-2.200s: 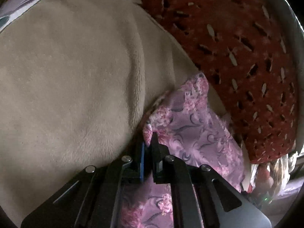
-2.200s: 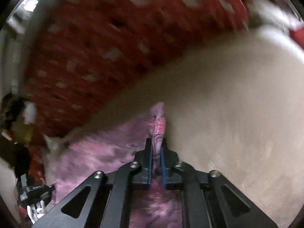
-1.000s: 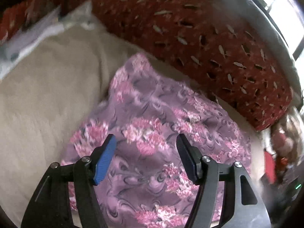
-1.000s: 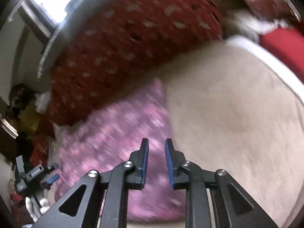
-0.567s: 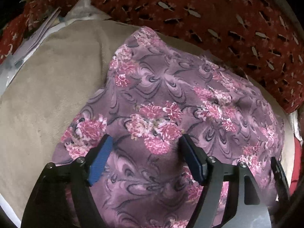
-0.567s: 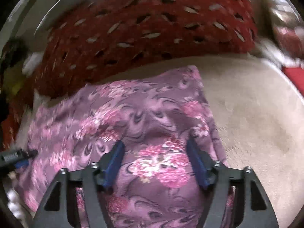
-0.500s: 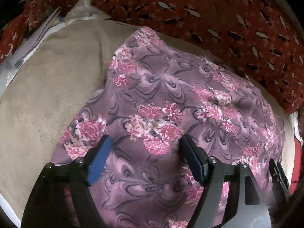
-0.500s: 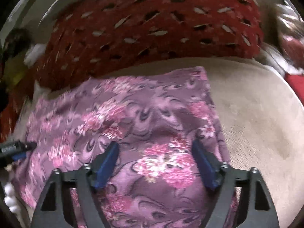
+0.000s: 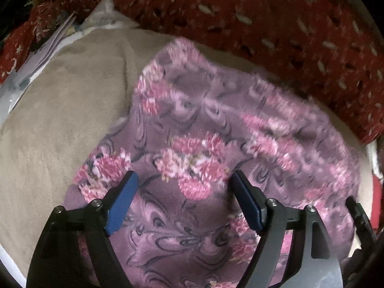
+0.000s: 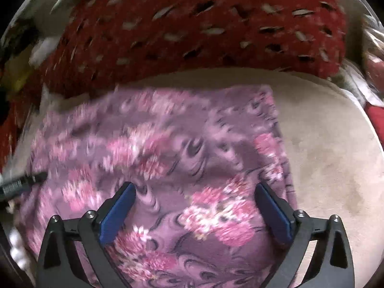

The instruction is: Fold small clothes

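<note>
A purple cloth with pink flowers [image 9: 216, 129] lies spread flat on a beige blanket [image 9: 60, 120]. My left gripper [image 9: 183, 177] hovers over the cloth's near left part. Its jaws are opening, and the pads pinch nothing; the cloth only lies beneath them. In the right wrist view the same cloth [image 10: 168, 148] fills the middle. My right gripper [image 10: 195, 187] stands over its near right part with its jaws opening wide and nothing gripped. Each view catches a finger of the other gripper at its edge [image 9: 357, 216] [image 10: 21, 182].
A red cushion with pale leaf marks [image 9: 264, 19] [image 10: 192, 24] borders the far side of the blanket [image 10: 336, 156]. White papers [image 9: 48, 45] lie at the far left. Red fabric shows at the right edge [image 10: 376, 117].
Both grippers were shut on the bunched cloth, then let go. The cloth now lies spread flat. Both jaws have widened, the right one most, and the right gripper swung over the cloth.
</note>
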